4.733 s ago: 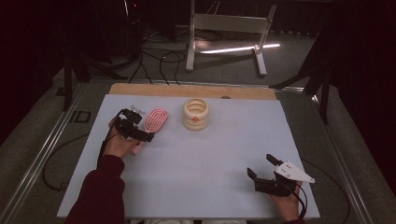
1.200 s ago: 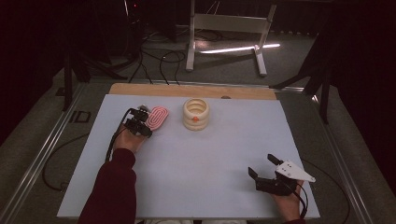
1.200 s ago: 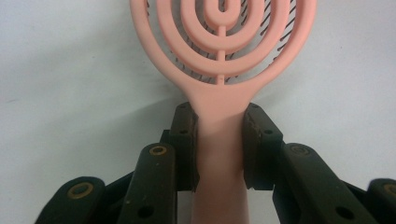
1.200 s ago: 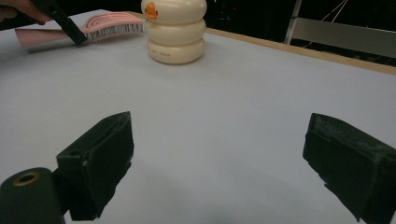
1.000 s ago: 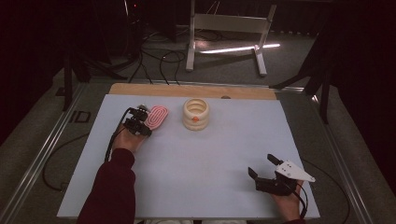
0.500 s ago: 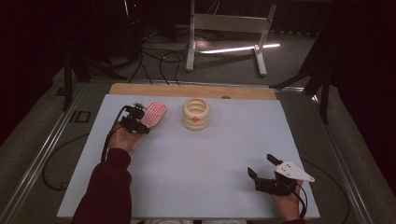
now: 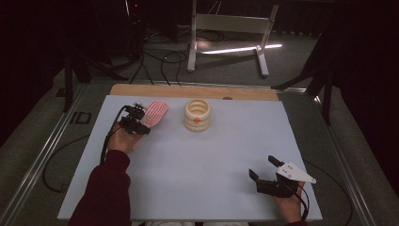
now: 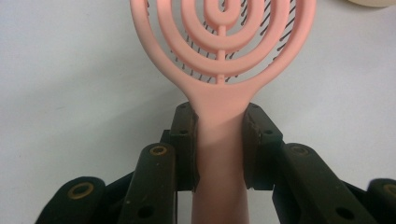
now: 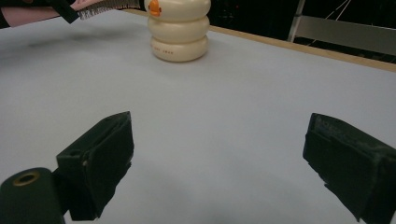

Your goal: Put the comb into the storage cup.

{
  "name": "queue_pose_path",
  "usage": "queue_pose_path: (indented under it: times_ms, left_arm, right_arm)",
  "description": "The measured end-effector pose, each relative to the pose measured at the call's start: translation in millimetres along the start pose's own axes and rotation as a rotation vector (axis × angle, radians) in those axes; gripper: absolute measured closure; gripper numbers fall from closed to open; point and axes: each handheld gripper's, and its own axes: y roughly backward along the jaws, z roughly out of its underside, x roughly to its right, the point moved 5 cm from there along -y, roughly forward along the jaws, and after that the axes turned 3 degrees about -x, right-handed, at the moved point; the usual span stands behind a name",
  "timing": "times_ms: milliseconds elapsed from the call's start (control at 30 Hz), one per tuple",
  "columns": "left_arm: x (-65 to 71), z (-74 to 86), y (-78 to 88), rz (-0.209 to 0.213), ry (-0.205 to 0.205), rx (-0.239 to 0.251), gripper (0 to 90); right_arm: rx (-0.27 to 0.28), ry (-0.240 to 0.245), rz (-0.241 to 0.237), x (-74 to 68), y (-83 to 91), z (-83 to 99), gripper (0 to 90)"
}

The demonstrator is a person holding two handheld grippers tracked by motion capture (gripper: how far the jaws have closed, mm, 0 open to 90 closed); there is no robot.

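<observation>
the left gripper (image 7: 137, 123) sits at the far left of the table (image 7: 226, 155), its jaws clamped on the handle of a pink brush (image 7: 155, 113). in the left gripper view the two black pads press the handle from either side, just below where it widens into the oval head of open concentric rings, with dark bristles showing through the gaps against the pale table. the brush (image 8: 219, 70) head points away from the hand, toward the table's far edge. just to its right, apart from it, stands a cream ribbed jar (image 7: 197, 114) with a small orange mark on its front. the right gripper (image 7: 266, 172) rests near the table's near right corner, well apart from both, its jaws spread wide with nothing between them; its view looks across the bare surface to the jar (image 9: 178, 29).
</observation>
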Motion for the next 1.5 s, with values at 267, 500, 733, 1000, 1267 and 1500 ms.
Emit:
queue_pose_path:
  times_ms: [267,500,733,1000,1267,1500]
  left_arm:
    - [2.6,0.0,5.1,0.004,-0.015,0.015,70.0]
    - [3.2,0.5,10.4,-0.001,-0.027,0.031,70.0]
    - [5.5,0.5,16.4,0.004,-0.039,0.053,70.0]
    - [9.6,1.1,20.1,0.006,-0.063,0.062,70.0]
    - [14.6,0.4,27.3,0.017,-0.090,0.086,70.0]
    - [15.9,0.4,34.4,0.026,-0.106,0.106,70.0]
  right_arm:
    - [0.000,-0.001,-0.001,-0.3,-0.1,0.0,8.6]
    - [-0.001,-0.001,-0.002,-0.5,-0.2,0.0,8.6]
    - [-0.001,-0.001,-0.004,-0.8,-0.3,0.0,8.6]
    - [-0.002,-0.001,-0.007,-1.1,-0.5,0.1,8.6]
    - [-0.004,-0.001,-0.010,-1.3,-0.7,0.1,8.6]
    - [-0.005,-0.002,-0.010,-1.3,-0.8,0.2,8.6]
